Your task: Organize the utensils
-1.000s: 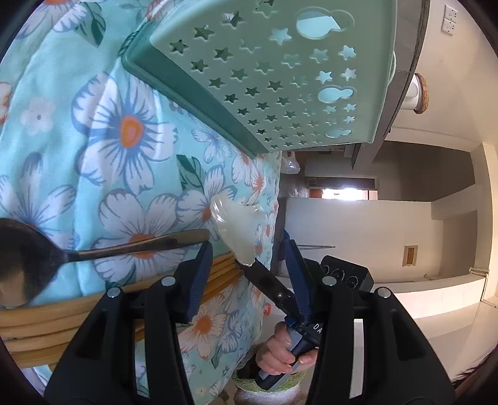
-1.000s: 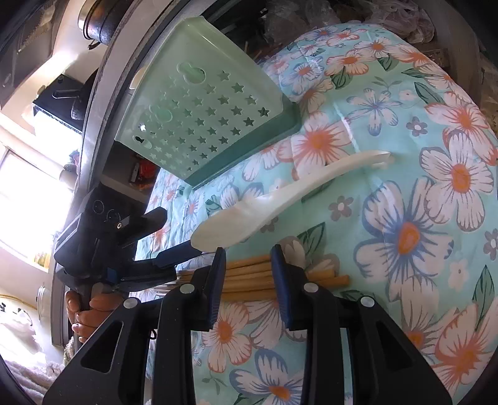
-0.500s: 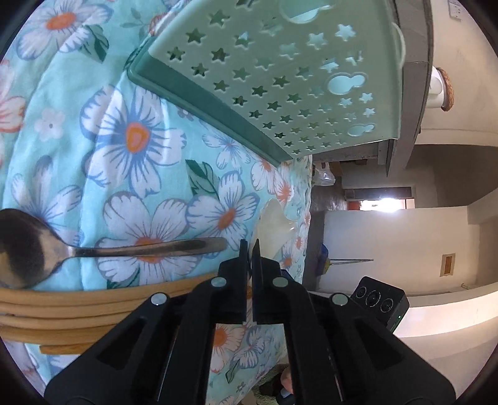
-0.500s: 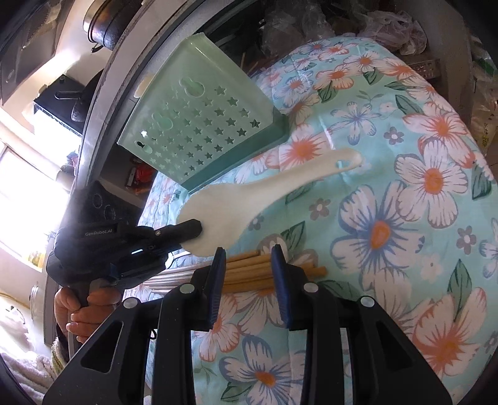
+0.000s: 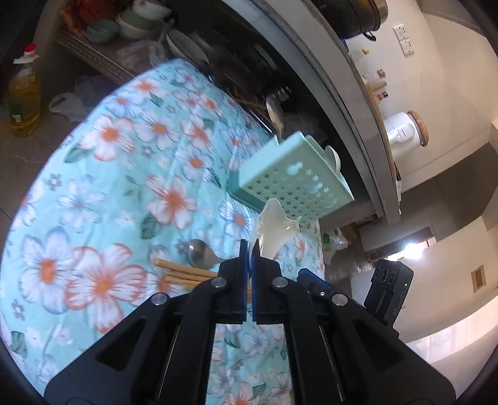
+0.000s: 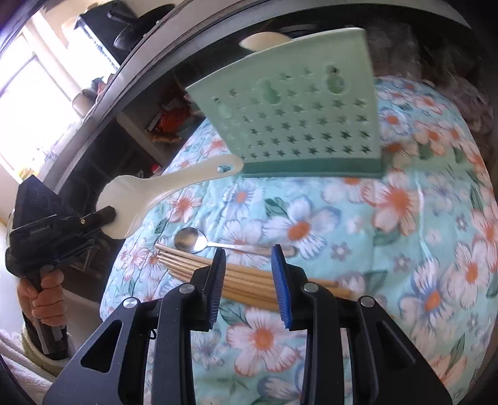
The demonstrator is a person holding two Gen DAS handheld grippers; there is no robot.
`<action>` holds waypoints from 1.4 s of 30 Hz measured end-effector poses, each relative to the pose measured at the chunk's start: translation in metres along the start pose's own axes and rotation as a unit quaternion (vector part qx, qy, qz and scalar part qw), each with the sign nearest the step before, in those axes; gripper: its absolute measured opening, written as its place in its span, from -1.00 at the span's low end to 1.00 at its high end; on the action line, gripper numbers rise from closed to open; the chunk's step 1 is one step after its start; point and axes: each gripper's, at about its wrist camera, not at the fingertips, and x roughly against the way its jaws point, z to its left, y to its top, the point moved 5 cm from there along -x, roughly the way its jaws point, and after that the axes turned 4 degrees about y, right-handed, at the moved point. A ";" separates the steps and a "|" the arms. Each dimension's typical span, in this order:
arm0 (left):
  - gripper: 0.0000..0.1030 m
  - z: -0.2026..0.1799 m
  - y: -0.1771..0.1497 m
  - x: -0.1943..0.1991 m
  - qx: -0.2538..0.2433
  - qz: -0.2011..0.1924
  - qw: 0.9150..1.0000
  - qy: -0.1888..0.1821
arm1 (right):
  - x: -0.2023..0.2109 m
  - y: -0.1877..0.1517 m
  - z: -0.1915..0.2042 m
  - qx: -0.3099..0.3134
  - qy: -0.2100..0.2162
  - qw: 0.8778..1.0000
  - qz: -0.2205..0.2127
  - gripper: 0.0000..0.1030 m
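My left gripper (image 5: 249, 246) is shut on the bowl end of a white rice paddle (image 5: 275, 226). It holds the paddle clear of the flowered cloth (image 5: 102, 199). In the right wrist view the left gripper (image 6: 107, 215) sits at the left, and the paddle (image 6: 162, 190) points its handle toward the base of the pale green star-holed utensil holder (image 6: 298, 115). That holder (image 5: 295, 183) stands at the table's far side. My right gripper (image 6: 249, 264) is open, hovering over a bundle of wooden chopsticks (image 6: 246, 278). A metal spoon (image 6: 190, 239) lies just beyond them.
Another white spoon (image 6: 264, 40) and a metal spoon (image 5: 275, 115) stick up from the holder. A dark counter edge (image 5: 342, 93) runs behind the table. An oil bottle (image 5: 23, 102) stands on the floor at left, near a shelf of bowls (image 5: 124, 21). A hand (image 6: 46, 293) grips the left tool.
The left gripper closed on the paddle's bowl end, then lifted it off the cloth and pulled back and up. The right gripper rose a little and rolled, still open over the chopsticks.
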 end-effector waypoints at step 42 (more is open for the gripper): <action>-1.00 0.018 0.036 0.065 -0.046 -0.145 0.987 0.046 | -0.032 0.042 0.047 0.173 -0.024 0.985 -0.004 -0.30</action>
